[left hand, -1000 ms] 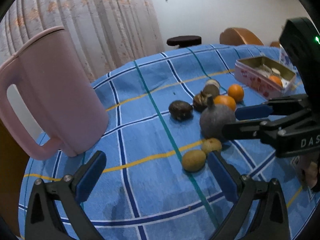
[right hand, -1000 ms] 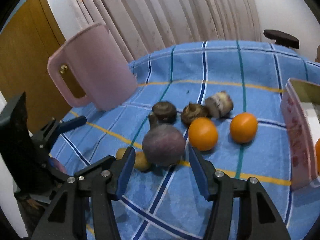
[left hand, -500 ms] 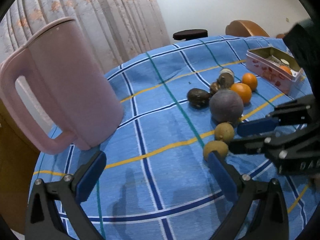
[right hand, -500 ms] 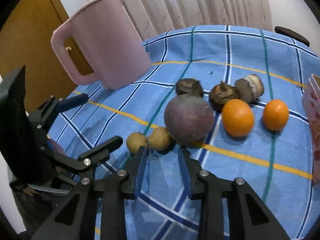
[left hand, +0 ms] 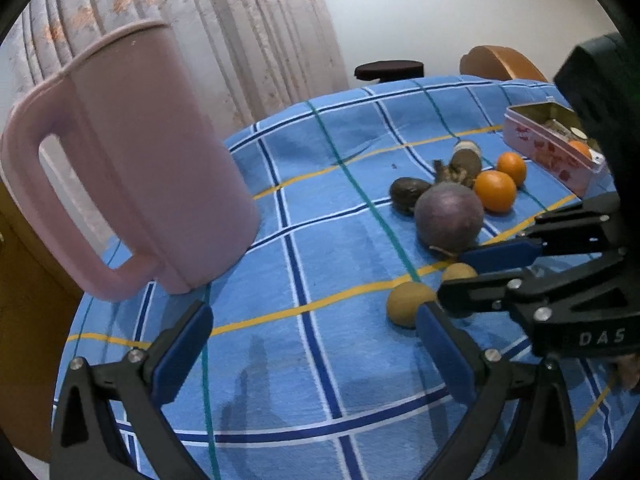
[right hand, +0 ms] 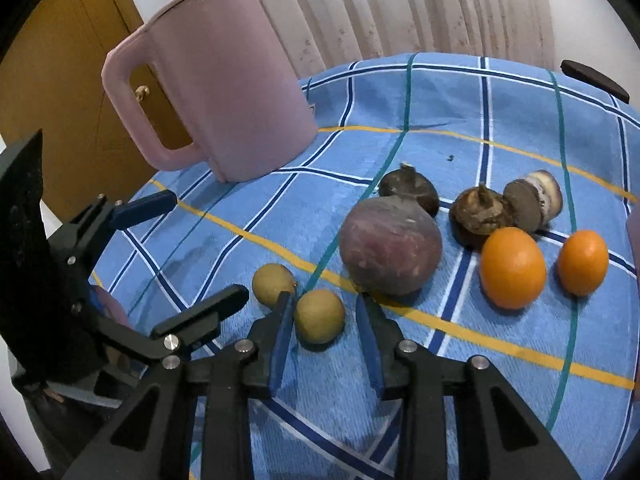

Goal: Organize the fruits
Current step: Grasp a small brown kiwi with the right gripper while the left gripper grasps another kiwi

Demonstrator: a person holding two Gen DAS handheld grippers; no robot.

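Since earlier frame, right gripper (right hand: pixel 324 322) shifts from purple fruit (right hand: pixel 390 246) to right yellow fruit (right hand: pixel 320 316), fingers narrow, not gripping. Left gripper (left hand: pixel 312 354) wide, empty. Risk: left finger (right hand: pixel 280 334) nudges neighbour fruit (right hand: pixel 274 284), rolling it away.

**Off-task surroundings around the table**

I'm seeing a pink plastic pitcher (left hand: pixel 132 168) standing upright on the blue checked tablecloth (left hand: pixel 304 240), its handle pointing away from the cloth's middle; in the right wrist view the same pitcher (right hand: pixel 216 96) is sitting at the cloth's far left. Pleated curtains (left hand: pixel 240 32) are hanging behind it, next to a white wall (left hand: pixel 460 12). A wooden door (right hand: pixel 68 68) is showing behind the pitcher. A dark round stool (left hand: pixel 390 70) and a wooden chair back (left hand: pixel 500 62) are standing beyond the table's far edge.
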